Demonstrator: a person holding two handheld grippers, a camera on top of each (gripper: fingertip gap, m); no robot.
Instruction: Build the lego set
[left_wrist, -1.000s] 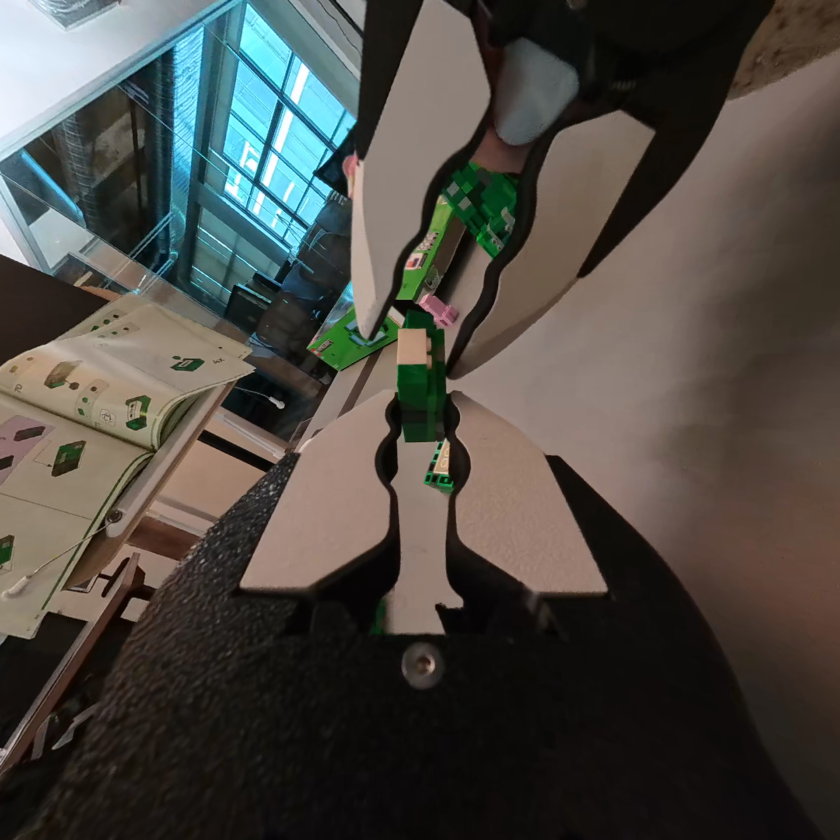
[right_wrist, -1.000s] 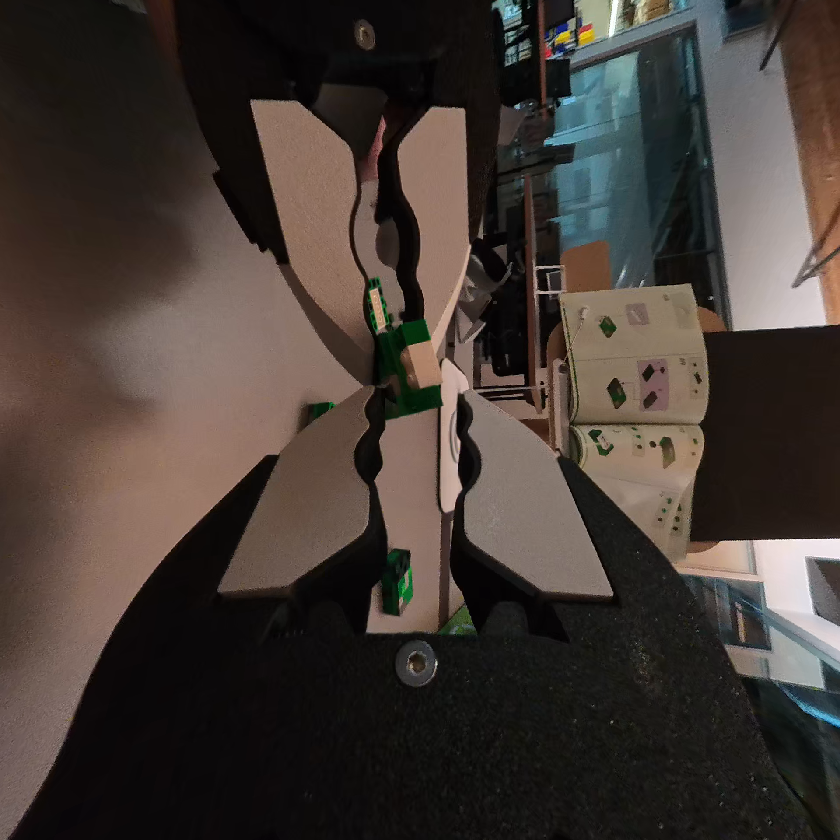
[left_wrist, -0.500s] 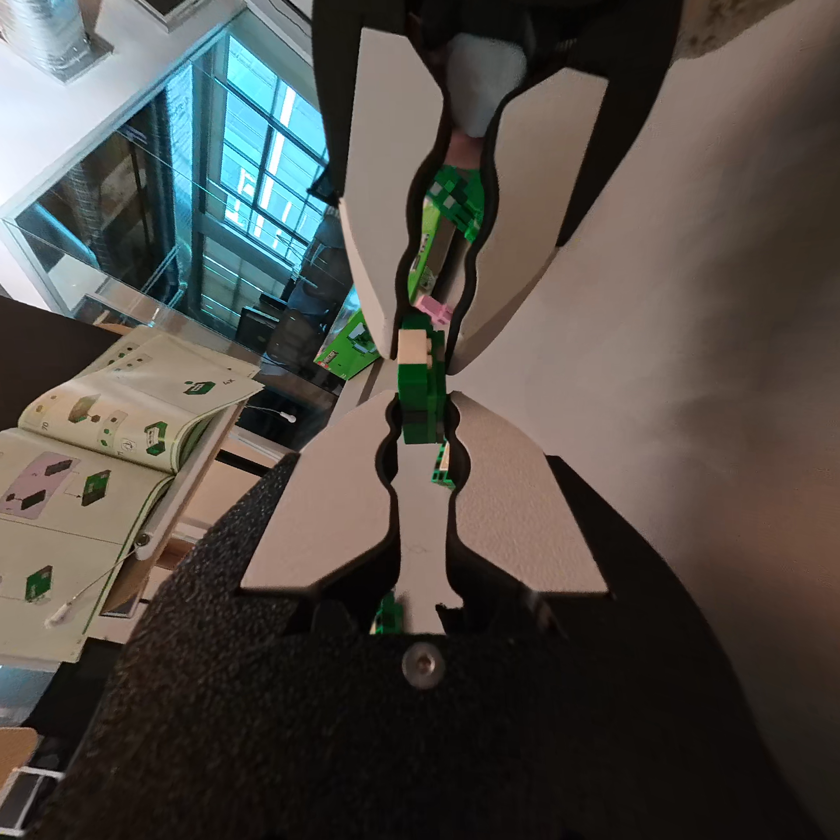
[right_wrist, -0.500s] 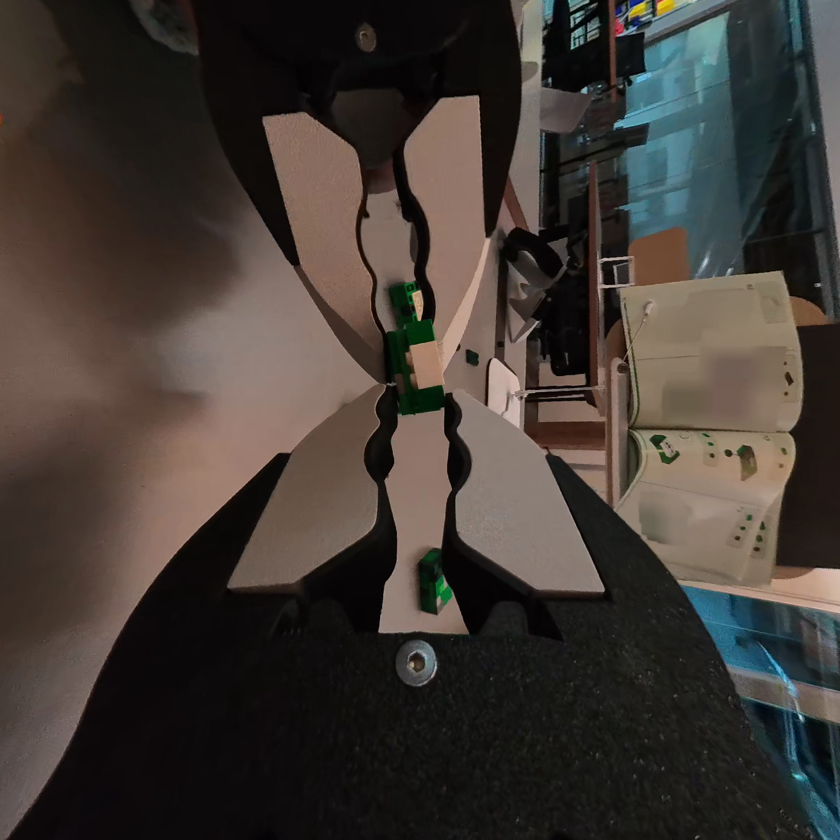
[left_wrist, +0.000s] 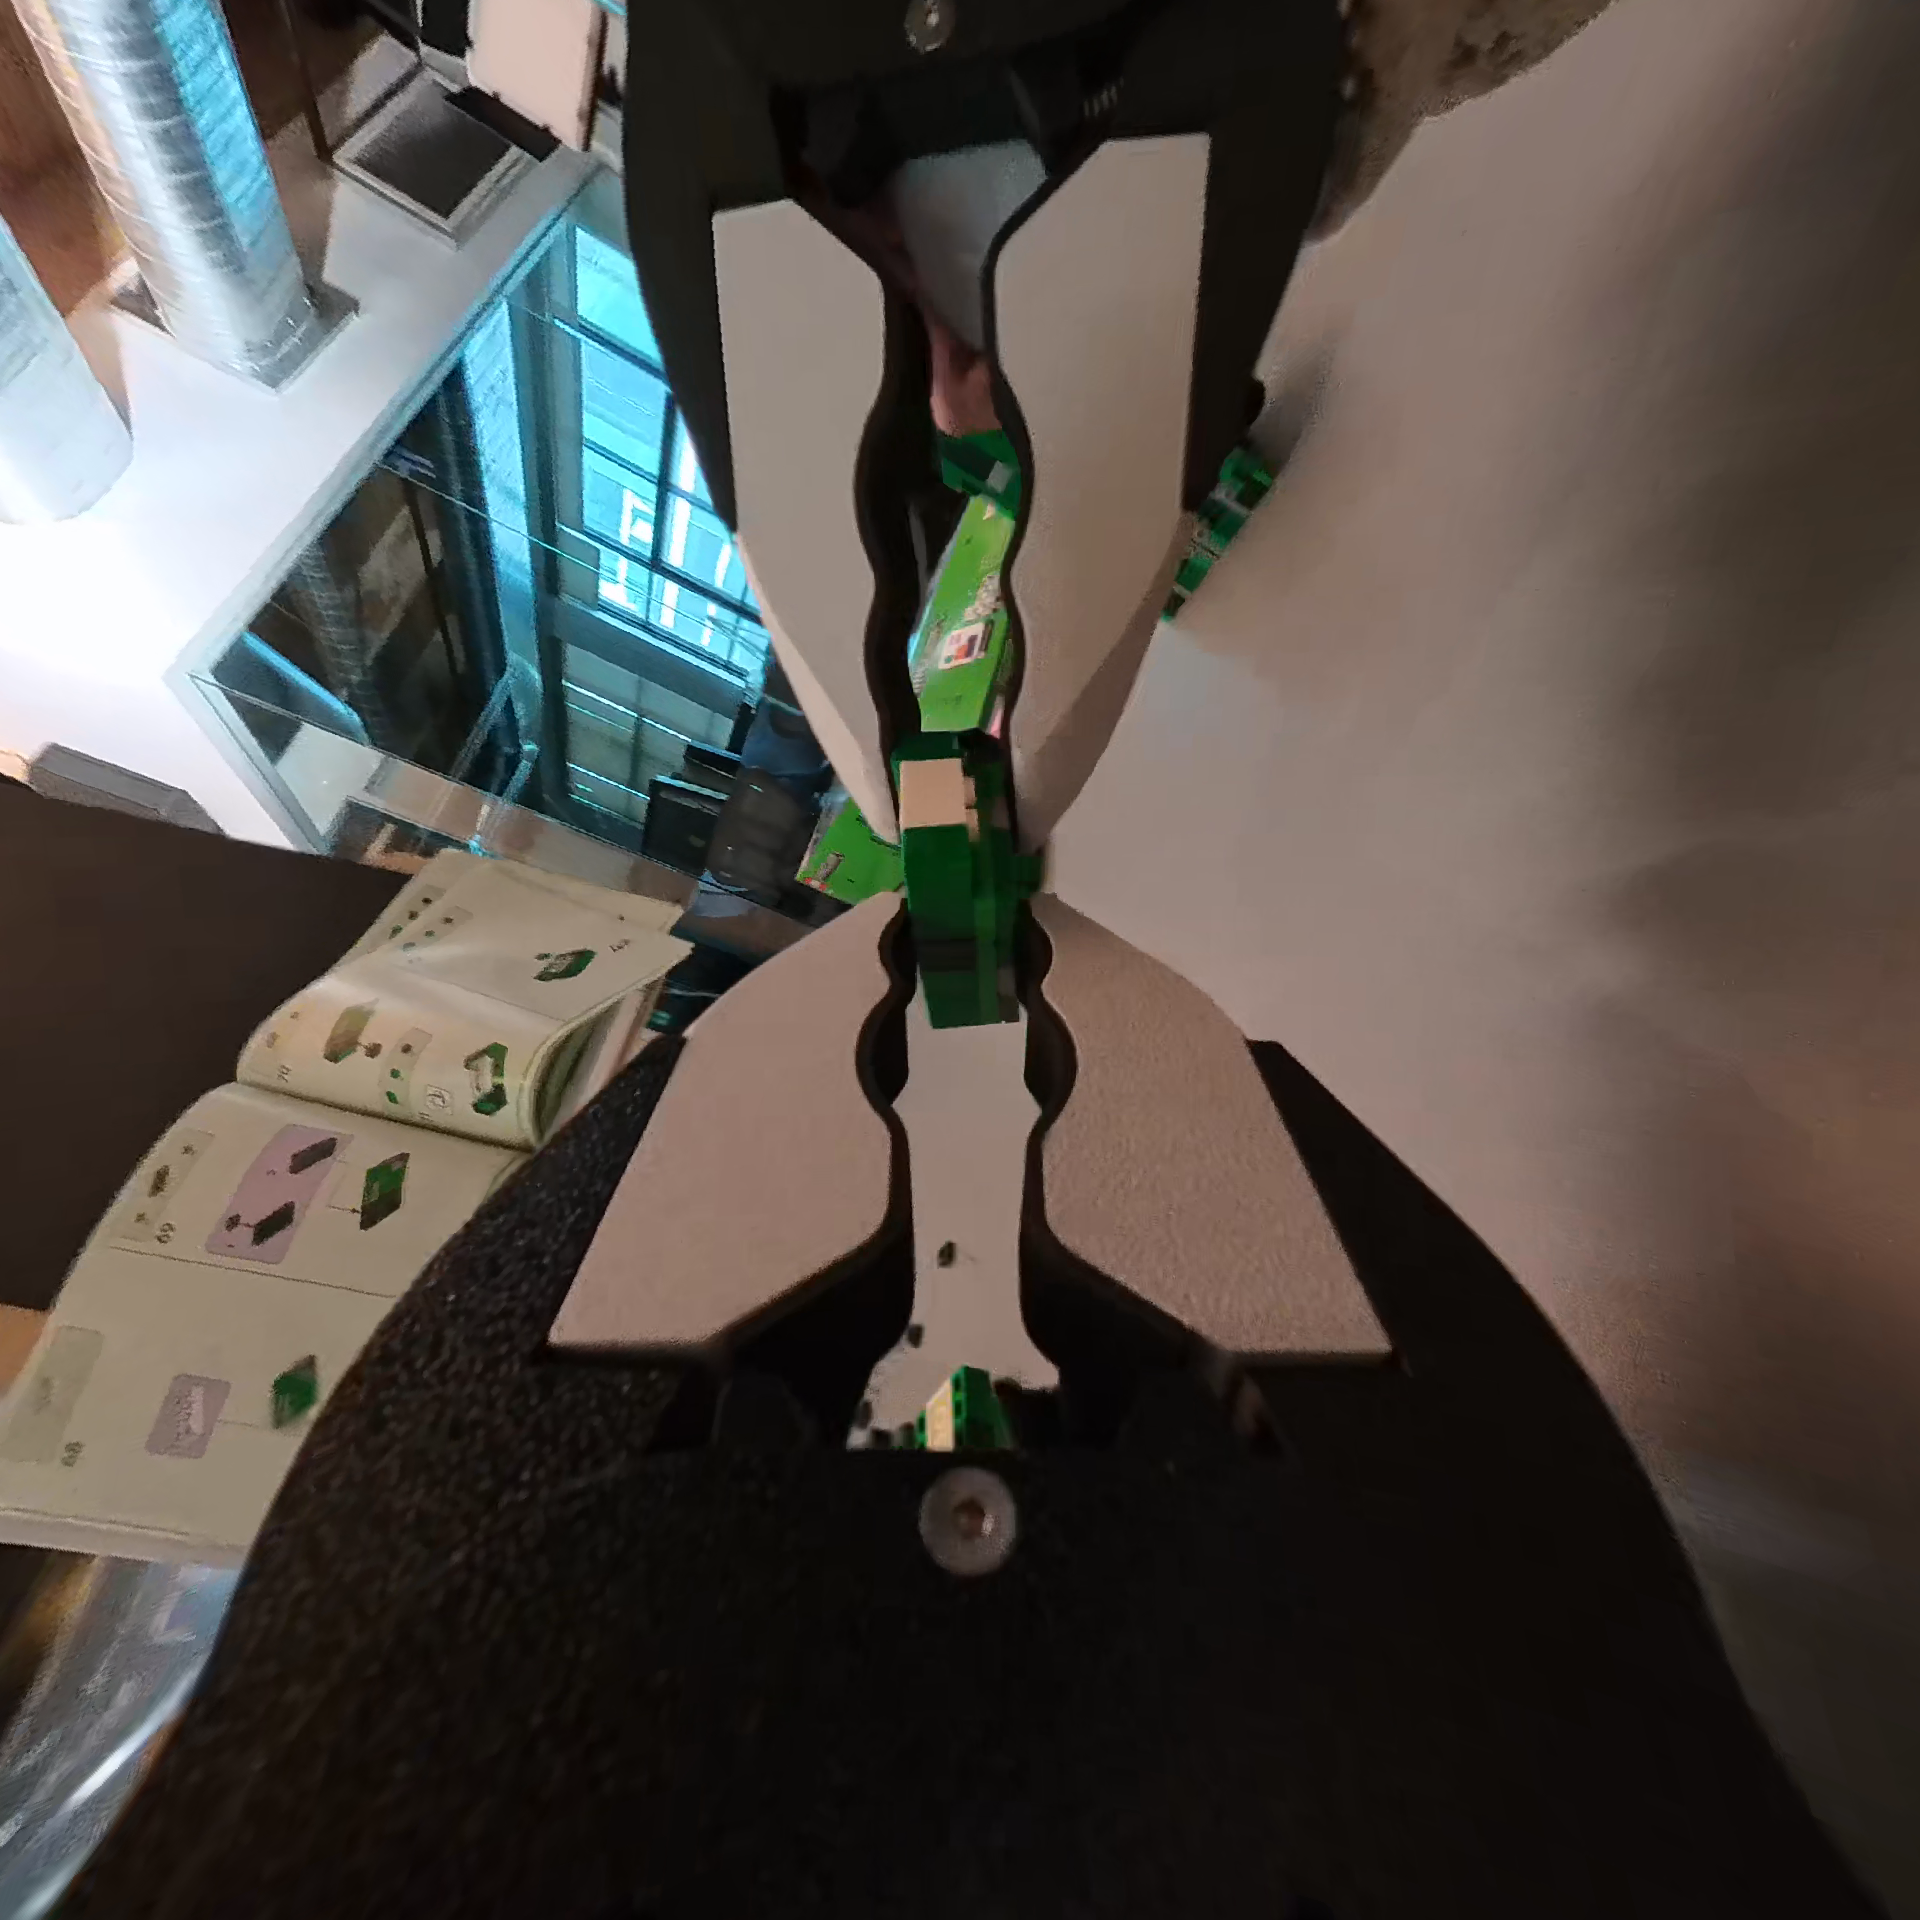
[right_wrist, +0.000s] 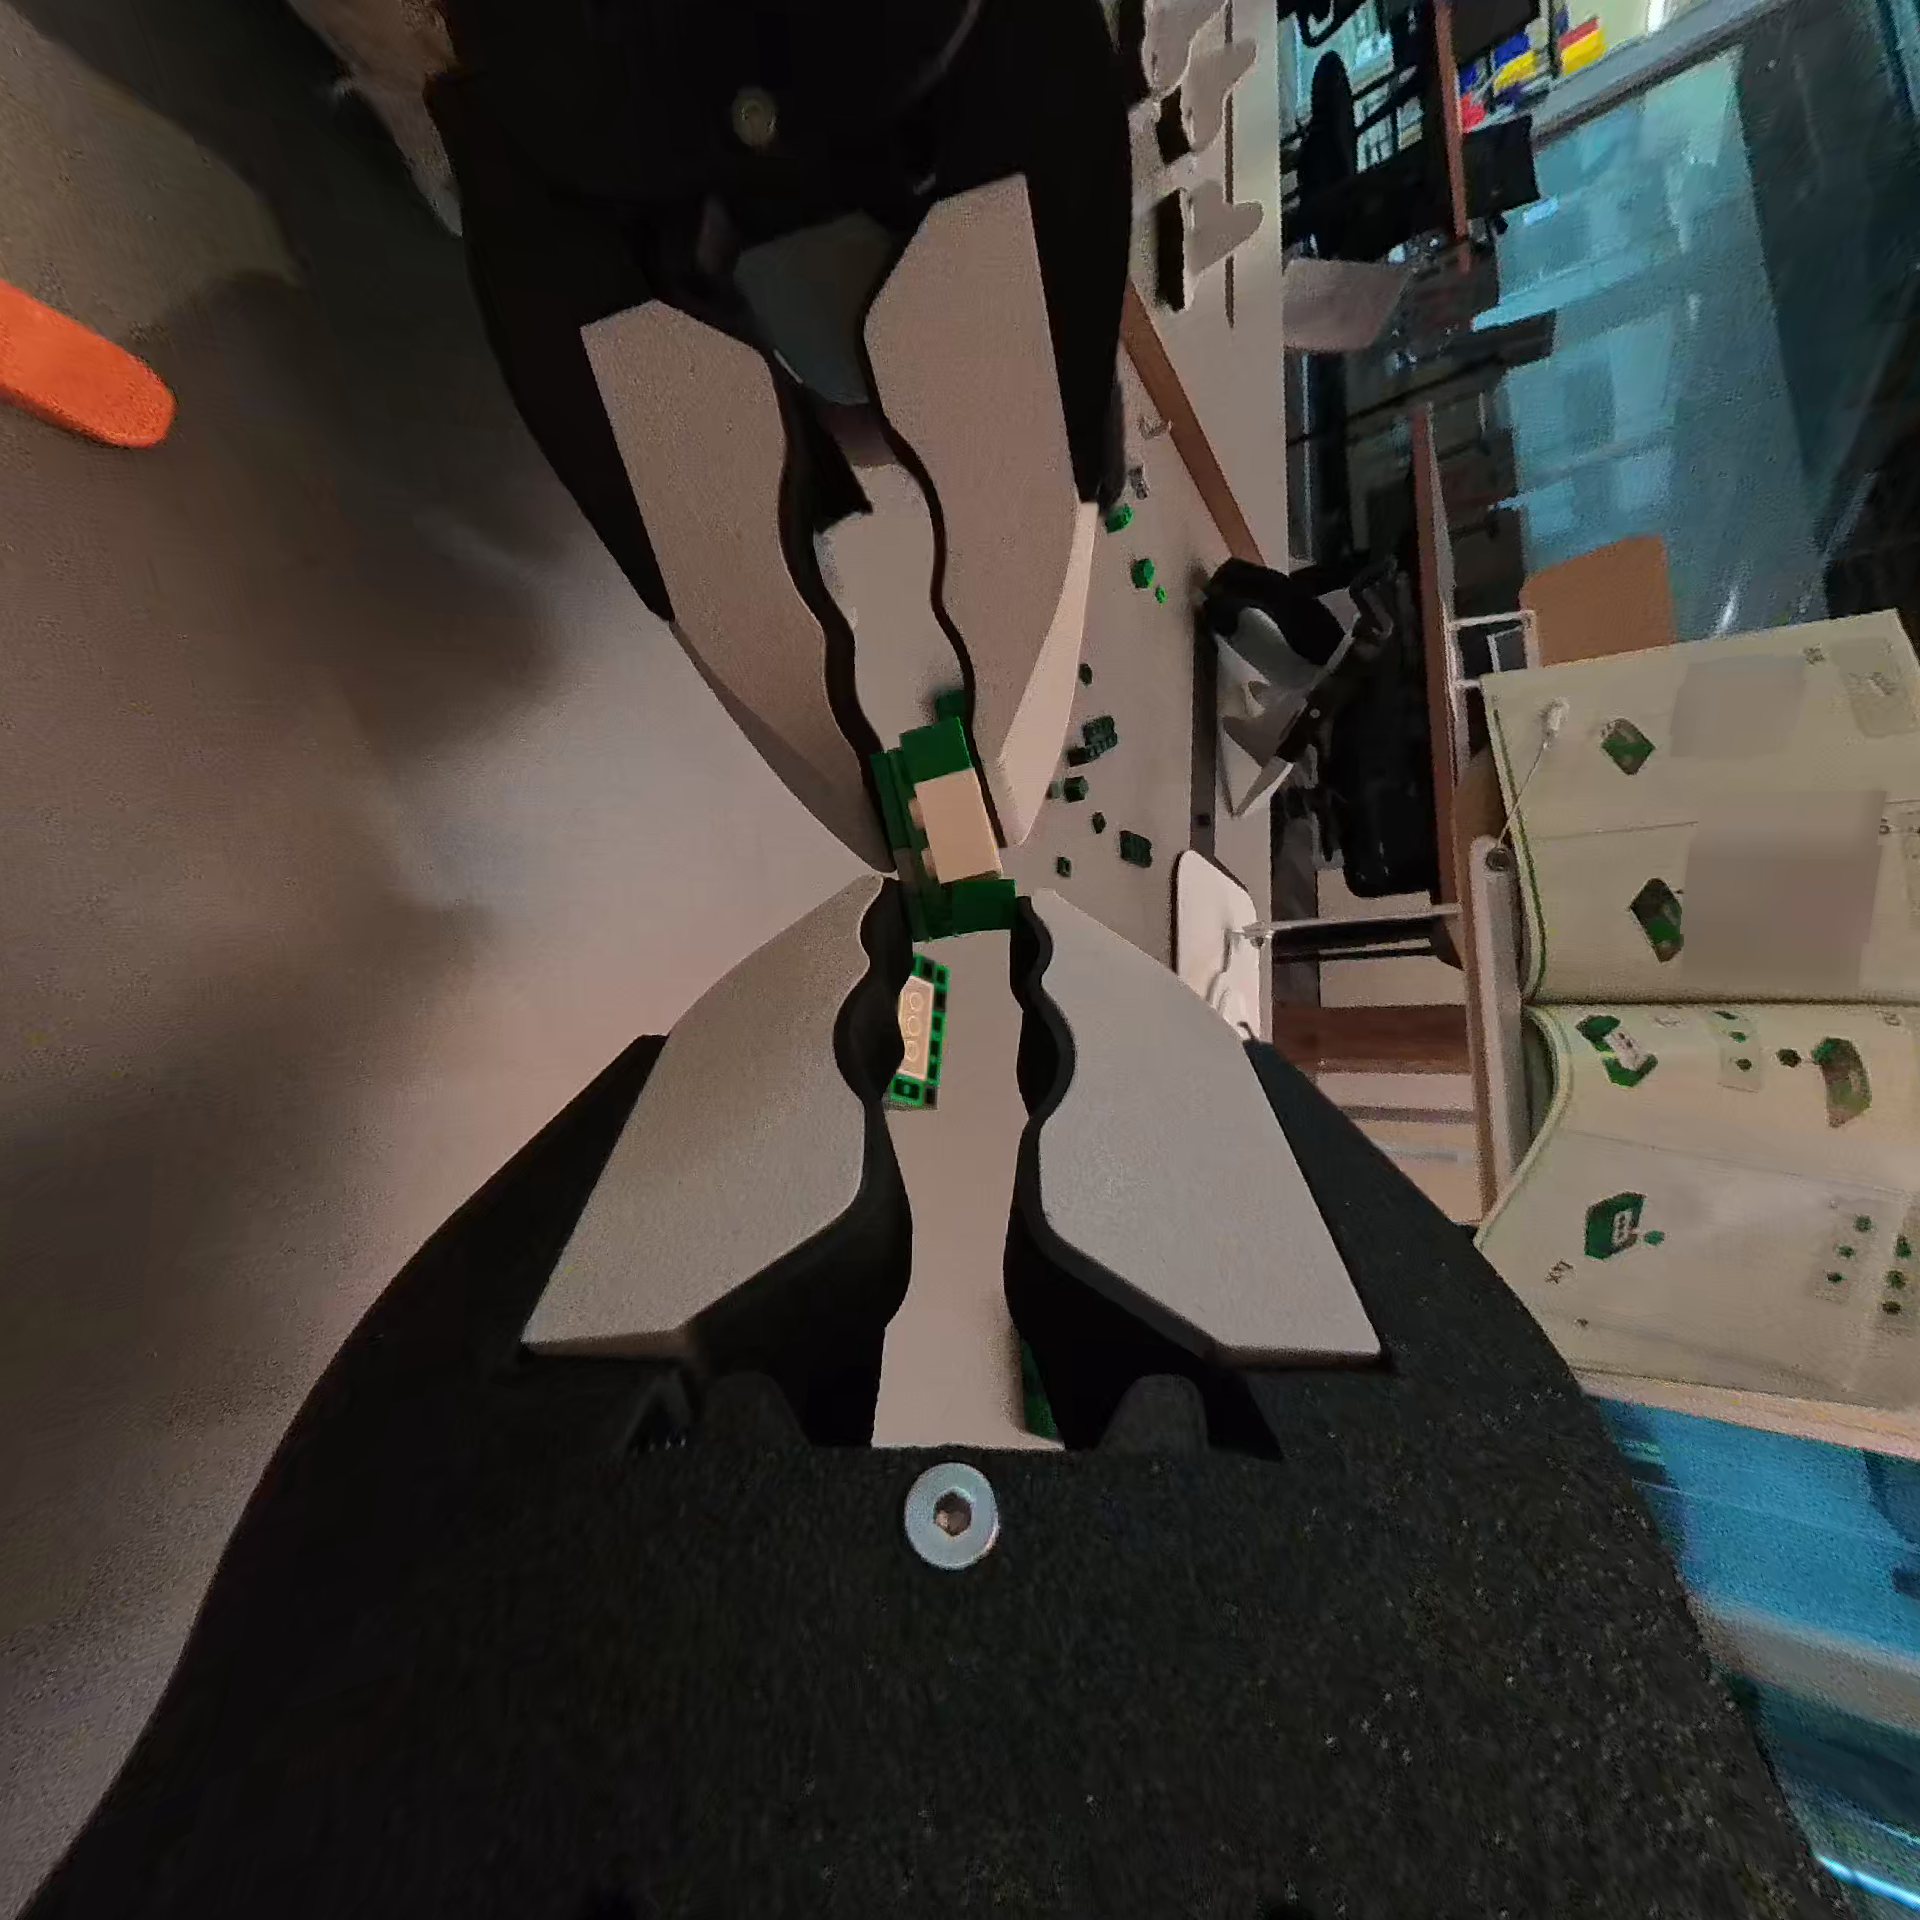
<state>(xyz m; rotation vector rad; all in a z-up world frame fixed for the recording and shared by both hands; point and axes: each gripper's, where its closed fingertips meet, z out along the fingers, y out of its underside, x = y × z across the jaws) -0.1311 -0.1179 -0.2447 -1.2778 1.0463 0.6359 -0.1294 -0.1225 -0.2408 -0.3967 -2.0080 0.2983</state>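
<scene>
Left wrist view: left gripper clamped on one green lego assembly with one tan brick; right gripper pinches its far end, tip to tip. One open instruction booklet at left.

Right wrist view: right gripper closed on same assembly; about ten loose green bricks scattered on white table; one studded plate below fingers.

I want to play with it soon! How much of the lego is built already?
Only a bit is done. A small green block stack with a cream brick on it is put together, and both the left gripper and the right gripper pinch it above the white table. Many loose green bricks lie unbuilt on the table, and the instruction book is open, so plenty seems left.
</scene>
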